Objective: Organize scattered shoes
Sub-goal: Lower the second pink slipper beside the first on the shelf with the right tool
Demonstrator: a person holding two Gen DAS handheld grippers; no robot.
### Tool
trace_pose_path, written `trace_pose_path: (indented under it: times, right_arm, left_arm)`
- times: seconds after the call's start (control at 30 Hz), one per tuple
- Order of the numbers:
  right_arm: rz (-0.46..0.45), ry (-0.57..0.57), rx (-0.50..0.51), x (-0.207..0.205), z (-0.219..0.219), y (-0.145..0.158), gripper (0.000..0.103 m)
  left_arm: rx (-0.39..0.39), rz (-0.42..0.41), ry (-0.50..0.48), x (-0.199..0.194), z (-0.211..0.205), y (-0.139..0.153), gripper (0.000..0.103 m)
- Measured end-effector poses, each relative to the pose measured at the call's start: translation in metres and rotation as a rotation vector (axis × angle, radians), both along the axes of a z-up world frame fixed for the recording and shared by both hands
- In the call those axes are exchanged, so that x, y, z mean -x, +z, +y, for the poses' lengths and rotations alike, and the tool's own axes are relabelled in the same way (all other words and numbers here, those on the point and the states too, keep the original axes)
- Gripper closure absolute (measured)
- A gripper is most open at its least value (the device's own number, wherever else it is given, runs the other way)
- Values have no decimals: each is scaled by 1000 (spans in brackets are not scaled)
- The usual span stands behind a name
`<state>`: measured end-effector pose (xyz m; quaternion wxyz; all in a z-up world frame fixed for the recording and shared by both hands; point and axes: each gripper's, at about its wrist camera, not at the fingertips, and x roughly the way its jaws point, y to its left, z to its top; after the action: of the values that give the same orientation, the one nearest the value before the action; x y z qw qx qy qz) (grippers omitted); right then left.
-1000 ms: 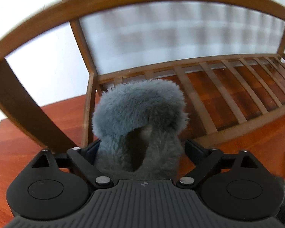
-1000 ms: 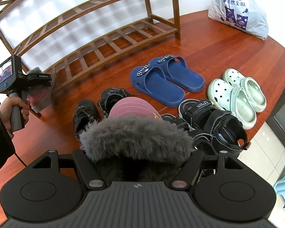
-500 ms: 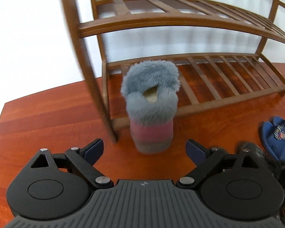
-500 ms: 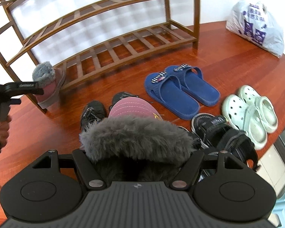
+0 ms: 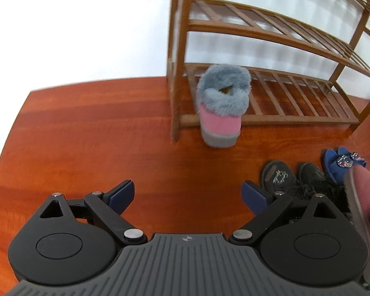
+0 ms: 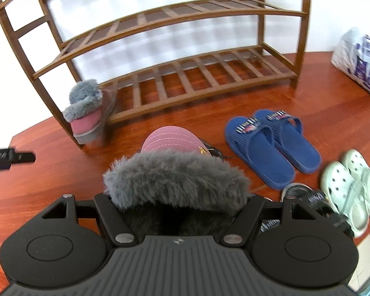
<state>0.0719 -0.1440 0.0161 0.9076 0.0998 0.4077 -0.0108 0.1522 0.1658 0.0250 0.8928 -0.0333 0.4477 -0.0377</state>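
Between right gripper [image 6: 177, 197] jaws: second fur boot [image 6: 175, 162], clamped | left gripper [image 5: 187, 194] jaws apart, empty | first fur boot [image 5: 222, 106] ahead on shoe rack [image 5: 283, 96] bottom shelf | other shoes left on floor

Left claw [image 5: 188, 197] released the boot [image 5: 222, 106] and backed away.

White bag [image 6: 362, 61] cut off rightward

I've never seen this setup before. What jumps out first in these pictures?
A fluffy grey-and-pink boot fills the right gripper, clamped between its fingers. Its twin sits at the left end of the wooden shoe rack's lowest shelf, heel hanging over the front rail. Bright blue slippers lie on the red-brown floor.
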Motion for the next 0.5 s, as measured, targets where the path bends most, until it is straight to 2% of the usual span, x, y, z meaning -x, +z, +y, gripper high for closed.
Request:
trace_pose_path:
  times: [0.27,0.5]
  right_arm:
    - [-33,40,23,-49,20,2,27]
    - [-50,78,56,-107,47,-5,27]
  left_arm:
    - [17,-12,28,31,32,15,8]
    - [5,-13,37,40,53,17,8]
